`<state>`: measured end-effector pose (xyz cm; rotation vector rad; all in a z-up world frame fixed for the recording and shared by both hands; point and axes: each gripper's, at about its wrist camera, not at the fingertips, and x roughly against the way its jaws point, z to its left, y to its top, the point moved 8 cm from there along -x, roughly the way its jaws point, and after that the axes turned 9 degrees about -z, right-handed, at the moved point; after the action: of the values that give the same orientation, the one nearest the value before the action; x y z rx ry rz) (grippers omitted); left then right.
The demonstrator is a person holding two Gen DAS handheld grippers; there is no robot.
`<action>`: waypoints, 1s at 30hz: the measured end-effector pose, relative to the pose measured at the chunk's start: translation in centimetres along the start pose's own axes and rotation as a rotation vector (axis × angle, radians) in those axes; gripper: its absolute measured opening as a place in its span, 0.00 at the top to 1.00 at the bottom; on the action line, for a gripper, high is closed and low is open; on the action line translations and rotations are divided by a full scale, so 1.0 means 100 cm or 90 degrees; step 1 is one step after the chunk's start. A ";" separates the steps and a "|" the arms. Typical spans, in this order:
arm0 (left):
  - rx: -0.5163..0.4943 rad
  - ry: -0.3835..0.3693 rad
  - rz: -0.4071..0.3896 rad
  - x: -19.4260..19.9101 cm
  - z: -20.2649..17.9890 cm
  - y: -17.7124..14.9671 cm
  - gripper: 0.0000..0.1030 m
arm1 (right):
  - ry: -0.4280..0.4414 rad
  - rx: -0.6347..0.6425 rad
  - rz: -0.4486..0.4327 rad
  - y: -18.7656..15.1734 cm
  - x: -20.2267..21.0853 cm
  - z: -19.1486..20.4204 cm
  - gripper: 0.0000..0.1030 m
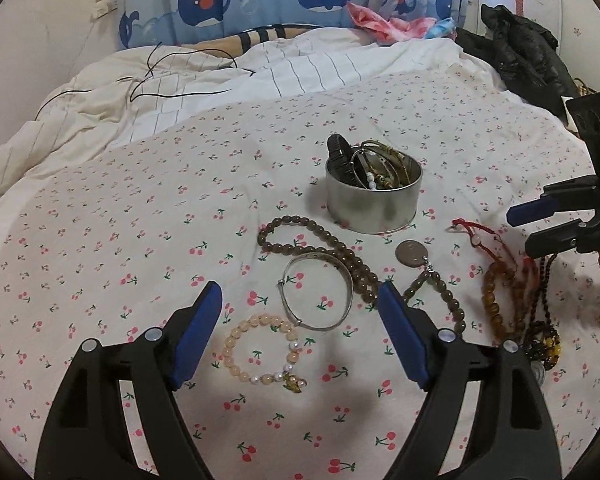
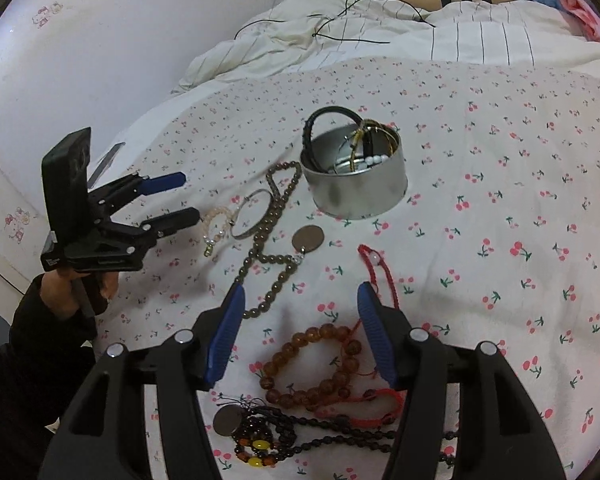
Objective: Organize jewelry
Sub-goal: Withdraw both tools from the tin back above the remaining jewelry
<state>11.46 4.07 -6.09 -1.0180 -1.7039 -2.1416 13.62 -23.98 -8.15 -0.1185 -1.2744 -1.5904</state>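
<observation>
A round metal tin (image 1: 374,200) (image 2: 354,186) stands on the cherry-print sheet, holding several bangles and a black band. My left gripper (image 1: 300,300) is open and empty, hovering over a silver bangle (image 1: 318,292) (image 2: 252,216) and a peach bead bracelet (image 1: 260,350) (image 2: 216,224). A long brown bead necklace with a coin pendant (image 1: 412,253) (image 2: 308,238) lies beside them. My right gripper (image 2: 300,300) is open and empty above an amber bead bracelet (image 2: 312,364) (image 1: 500,300), red cords (image 2: 380,272) and dark beads (image 2: 260,440).
A rumpled striped duvet (image 1: 180,88) with a black cable lies at the bed's far end. A black jacket (image 1: 528,56) sits at the far right. Whale-print curtains (image 1: 260,0) hang behind. The wall (image 2: 100,40) runs along the bed's left side.
</observation>
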 end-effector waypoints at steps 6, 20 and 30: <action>-0.018 0.015 0.000 0.000 0.000 -0.002 0.26 | -0.005 0.010 0.010 -0.004 -0.004 0.002 0.45; -0.075 0.050 -0.001 0.001 -0.005 -0.003 0.25 | -0.006 0.024 0.012 -0.007 -0.006 0.003 0.42; -0.104 0.061 -0.001 0.001 -0.008 -0.003 0.22 | -0.008 0.033 0.011 -0.007 -0.006 0.004 0.40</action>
<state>10.89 3.46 -6.28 -0.9369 -1.5076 -2.3223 13.18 -23.38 -8.86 -0.1068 -1.3196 -1.5421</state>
